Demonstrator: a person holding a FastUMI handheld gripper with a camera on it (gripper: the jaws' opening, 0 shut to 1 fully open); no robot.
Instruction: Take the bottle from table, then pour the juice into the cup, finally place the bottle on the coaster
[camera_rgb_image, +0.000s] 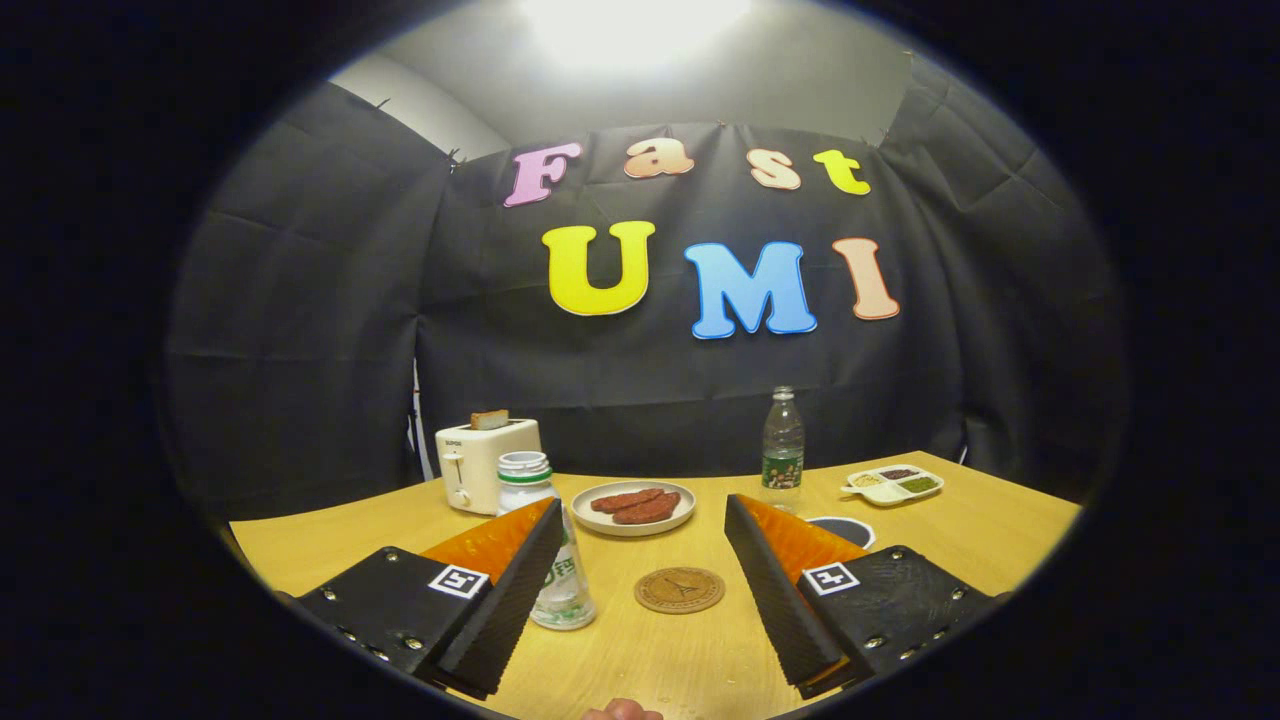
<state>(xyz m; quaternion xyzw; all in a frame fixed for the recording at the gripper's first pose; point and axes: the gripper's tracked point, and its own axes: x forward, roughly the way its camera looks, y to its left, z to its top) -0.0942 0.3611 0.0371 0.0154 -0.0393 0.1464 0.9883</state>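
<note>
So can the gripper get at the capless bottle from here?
Probably yes: the gripper is open, and the capless bottle stands upright against its left finger, partly behind it. A small leftward shift should centre it.

We log a staged recording booth: black cloth wall (330, 330), wooden table (960, 540) laid with toaster (478, 465) and plate (633, 521).

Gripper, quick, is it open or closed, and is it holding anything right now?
Gripper: jaws open, holding nothing; bottle stands beside the left one, coaster lies between them.
</note>
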